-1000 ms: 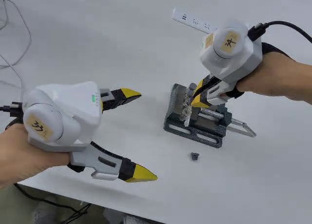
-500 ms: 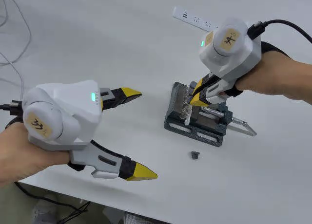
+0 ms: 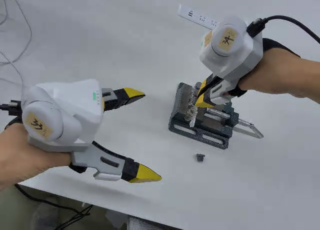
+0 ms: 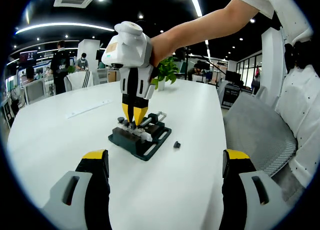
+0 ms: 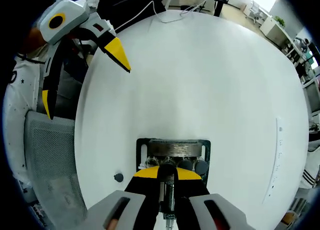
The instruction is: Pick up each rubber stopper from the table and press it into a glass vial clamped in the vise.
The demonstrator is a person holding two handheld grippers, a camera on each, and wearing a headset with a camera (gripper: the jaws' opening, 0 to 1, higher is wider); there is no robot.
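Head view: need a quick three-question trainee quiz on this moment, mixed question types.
1. True or false: the left claw is open and well apart from the dark grey metal vise.
2. Where does the loose small dark rubber stopper lie?
A. between the jaws of the left claw
B. on the white table, in front of the vise
C. on top of the vise
3. Short answer: which claw hangs over the clear glass vials clamped in the vise?

Key:
1. True.
2. B.
3. The right claw, with its tips close together.
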